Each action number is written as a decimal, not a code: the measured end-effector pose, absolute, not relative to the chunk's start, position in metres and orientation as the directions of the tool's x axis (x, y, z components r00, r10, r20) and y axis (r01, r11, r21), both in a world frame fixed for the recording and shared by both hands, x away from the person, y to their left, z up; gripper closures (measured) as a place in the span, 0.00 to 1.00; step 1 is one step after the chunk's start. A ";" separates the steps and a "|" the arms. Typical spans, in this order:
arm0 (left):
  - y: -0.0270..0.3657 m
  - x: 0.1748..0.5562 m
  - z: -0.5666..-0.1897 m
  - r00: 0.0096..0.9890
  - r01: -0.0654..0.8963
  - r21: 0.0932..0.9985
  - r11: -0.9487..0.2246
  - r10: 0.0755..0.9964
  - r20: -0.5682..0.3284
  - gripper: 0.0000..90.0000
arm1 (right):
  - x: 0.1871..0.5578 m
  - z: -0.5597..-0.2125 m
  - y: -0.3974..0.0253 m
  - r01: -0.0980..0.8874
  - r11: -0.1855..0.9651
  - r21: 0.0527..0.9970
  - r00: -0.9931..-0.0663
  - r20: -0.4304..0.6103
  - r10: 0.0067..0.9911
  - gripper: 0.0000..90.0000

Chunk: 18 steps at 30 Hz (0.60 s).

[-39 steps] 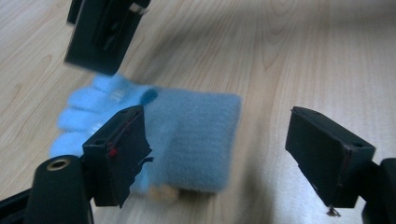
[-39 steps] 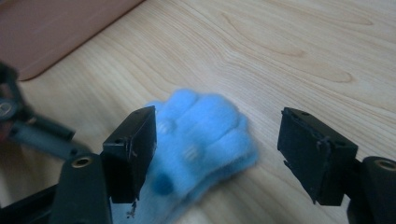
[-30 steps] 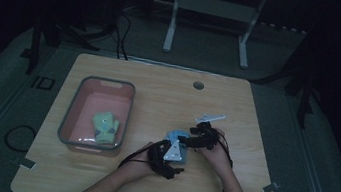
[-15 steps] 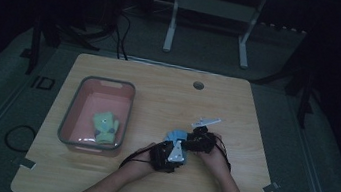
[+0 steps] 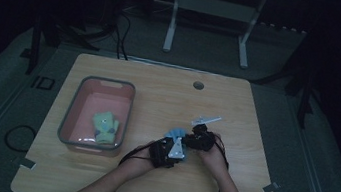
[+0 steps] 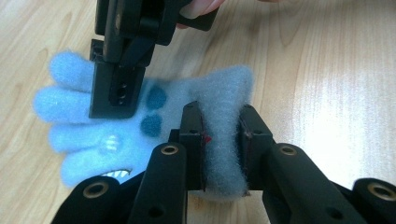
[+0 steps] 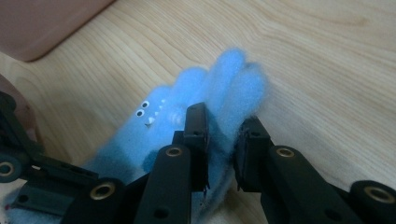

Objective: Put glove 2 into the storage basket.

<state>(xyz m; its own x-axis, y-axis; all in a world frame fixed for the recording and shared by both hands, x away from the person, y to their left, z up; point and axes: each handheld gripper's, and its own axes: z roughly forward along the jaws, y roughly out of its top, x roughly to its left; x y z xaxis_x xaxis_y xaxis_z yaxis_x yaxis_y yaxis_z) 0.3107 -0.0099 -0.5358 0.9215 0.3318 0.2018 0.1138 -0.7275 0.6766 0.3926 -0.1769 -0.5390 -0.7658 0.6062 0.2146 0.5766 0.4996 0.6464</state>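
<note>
Blue fuzzy glove (image 6: 154, 126) lies on the wooden surface (image 5: 256, 118), not yet lifted. Left claw (image 6: 219, 140) clamps its cuff; right claw (image 7: 222, 140) pinches the finger end. Green glove (image 5: 105, 127) already in pink tray (image 5: 73, 107) (probably this one's destination).

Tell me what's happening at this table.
A person works a gripper in each hand on a fluffy blue glove lying on the wooden table. The left gripper has its jaws shut on the cuff; the right gripper pinches the finger end. A green glove already lies in the pink bin.
</note>
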 end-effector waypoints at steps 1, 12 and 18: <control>-0.009 0.311 -0.534 0.923 0.112 0.674 -0.730 0.328 0.202 0.85 | 0.393 -0.537 -0.177 0.576 0.497 0.649 -0.766 0.218 0.604 0.86; -0.002 0.308 -0.508 0.920 0.100 0.670 -0.735 0.325 0.219 0.85 | 0.390 -0.510 -0.174 0.553 0.468 0.689 -0.782 0.235 0.578 0.87; 0.004 0.308 -0.493 0.918 0.092 0.662 -0.744 0.321 0.233 0.85 | 0.390 -0.496 -0.169 0.538 0.460 0.707 -0.791 0.234 0.565 0.87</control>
